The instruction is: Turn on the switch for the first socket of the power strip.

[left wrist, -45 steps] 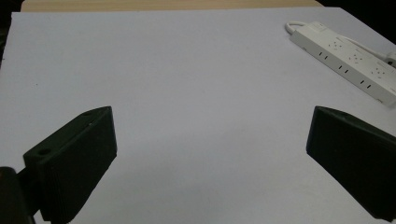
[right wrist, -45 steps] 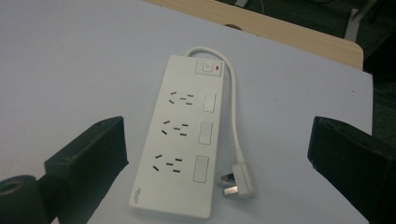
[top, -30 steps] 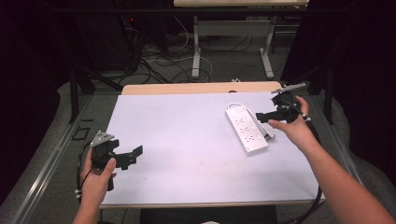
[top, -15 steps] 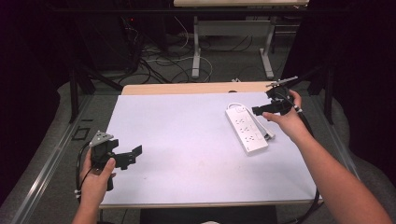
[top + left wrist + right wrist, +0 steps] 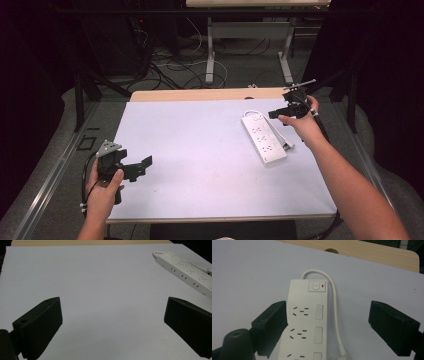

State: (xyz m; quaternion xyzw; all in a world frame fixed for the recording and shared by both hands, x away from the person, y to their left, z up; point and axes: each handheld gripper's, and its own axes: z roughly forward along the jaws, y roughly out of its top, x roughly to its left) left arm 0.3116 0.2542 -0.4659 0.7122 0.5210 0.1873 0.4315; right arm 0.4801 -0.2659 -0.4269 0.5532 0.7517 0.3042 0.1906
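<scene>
the power strip (image 5: 264, 138) lies flat on the white tabletop (image 5: 200, 150), at about two o'clock from the tabletop's middle in the high view, near the right edge. it is a white bar with a row of sockets, turned so that its switch end points toward eleven o'clock and its far end toward five o'clock. in the right gripper view the switch (image 5: 316, 286) sits at the twelve o'clock end, with a small red mark just beside it, and the white cord (image 5: 335, 312) loops out from that end and runs down along the strip's three o'clock side.

the right claw (image 5: 276, 115) hovers at the strip's switch end, at about one o'clock from the strip's middle in the high view. its jaws are spread, have just been closing a little, and stand on either side of the strip in the right gripper view; whether the left pad touches the strip's edge i cannot tell.

the left claw (image 5: 142, 167) is well apart from the strip, at eight o'clock on the tabletop near the left edge, its jaws spread wide over bare white surface.
</scene>
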